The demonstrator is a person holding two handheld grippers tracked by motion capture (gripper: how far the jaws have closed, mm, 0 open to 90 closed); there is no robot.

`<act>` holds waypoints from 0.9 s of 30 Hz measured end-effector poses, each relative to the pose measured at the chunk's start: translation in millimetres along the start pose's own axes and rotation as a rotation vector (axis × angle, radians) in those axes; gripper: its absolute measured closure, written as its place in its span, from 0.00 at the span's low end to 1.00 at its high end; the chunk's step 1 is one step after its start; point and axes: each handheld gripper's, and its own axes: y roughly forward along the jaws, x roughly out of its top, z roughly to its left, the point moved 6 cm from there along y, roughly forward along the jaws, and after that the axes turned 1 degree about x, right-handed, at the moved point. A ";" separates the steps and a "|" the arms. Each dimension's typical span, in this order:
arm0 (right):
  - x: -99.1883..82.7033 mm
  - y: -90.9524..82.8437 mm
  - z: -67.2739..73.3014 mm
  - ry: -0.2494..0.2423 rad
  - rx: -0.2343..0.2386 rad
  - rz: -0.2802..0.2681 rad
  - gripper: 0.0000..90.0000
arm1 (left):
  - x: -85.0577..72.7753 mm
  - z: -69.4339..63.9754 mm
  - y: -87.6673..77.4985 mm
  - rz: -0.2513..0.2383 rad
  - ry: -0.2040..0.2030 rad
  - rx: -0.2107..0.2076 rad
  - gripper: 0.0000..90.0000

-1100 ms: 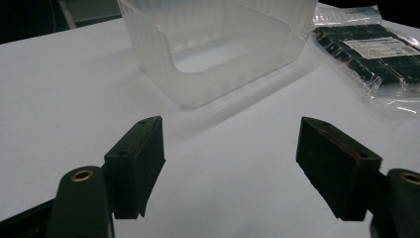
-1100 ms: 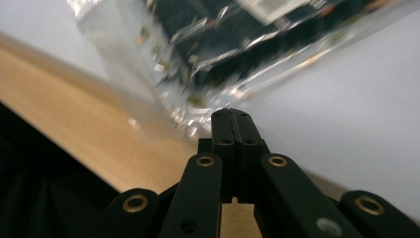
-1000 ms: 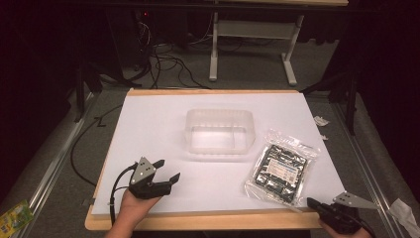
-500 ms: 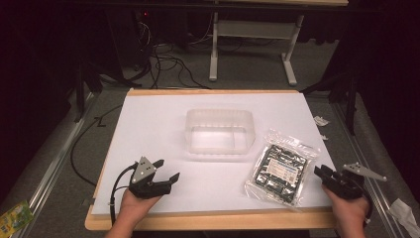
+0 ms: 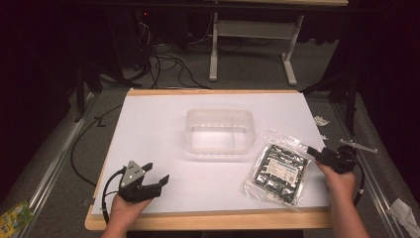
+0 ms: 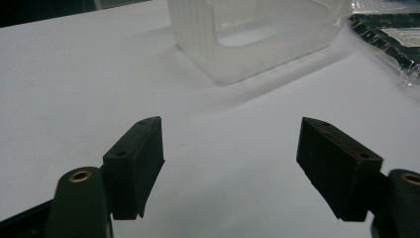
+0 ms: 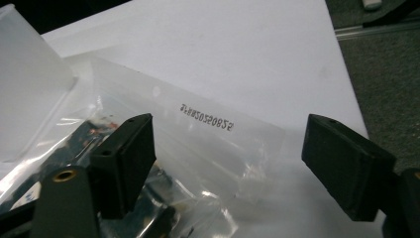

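Since my right gripper (image 5: 313, 151) is hovering right at the far right edge of the clear plastic bag (image 5: 278, 168), that bag is what I'm going for. Its jaws have just been opening and now stand wide apart, nothing pinched yet; in the right gripper view the bag's empty sealed flap with the printed number (image 7: 206, 118) lies under the gap between them.

The bag sits flat on the white worktop (image 5: 148, 129), on the right side toward the near edge, just beside the translucent plastic tub (image 5: 220, 132), close off its near right corner but I can't tell if they touch. My left gripper (image 5: 154, 174) rests near the front left, well apart from all that, jaws wide open and empty too.

Handling guess: the film looks thin, crinkly and slick, so it'll probably slide rather than lift if I just push at it. The dark, green-ish packed stuff inside looks like flat, stiffer pieces, so I'd expect the middle to carry the weight and the bag to droop from whichever edge I pinch. Light overall, I'd say. Best hold seems the empty flap along the far edge, where there's only film to squeeze and nothing to crush.

Orientation: it's a rectangle lying skewed on the worktop, long axis running from near left up to far right, with the sealed flap end pointing toward the far right.
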 end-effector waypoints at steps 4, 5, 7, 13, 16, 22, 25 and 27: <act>3.3 10.5 -4.2 0.003 -0.019 0.026 0.22 | -2.4 1.9 -3.4 0.000 -0.005 0.013 0.30; 4.5 11.7 -4.6 0.014 -0.008 0.023 0.23 | -2.9 2.1 -4.0 0.002 -0.008 0.012 0.30; 3.4 13.8 -4.1 0.015 -0.004 0.040 0.27 | -3.1 2.4 -4.5 0.002 -0.009 0.016 0.30; -1.6 11.5 3.1 -0.009 0.057 0.065 0.46 | -1.8 -0.9 -2.6 0.001 0.002 0.011 0.30; -3.2 8.7 5.4 -0.027 0.063 0.050 0.52 | -1.0 -1.7 -1.4 0.001 0.008 0.009 0.30; -8.5 3.1 14.4 -0.076 0.086 0.053 0.79 | -0.4 -1.9 0.7 0.004 0.013 0.003 0.30; -8.3 0.6 16.9 -0.082 0.095 0.032 0.91 | -0.3 -2.3 0.9 0.004 0.014 0.002 0.30; -8.2 -1.2 17.7 -0.084 0.114 0.017 0.97 | -0.1 -2.8 1.1 0.003 0.014 0.000 0.30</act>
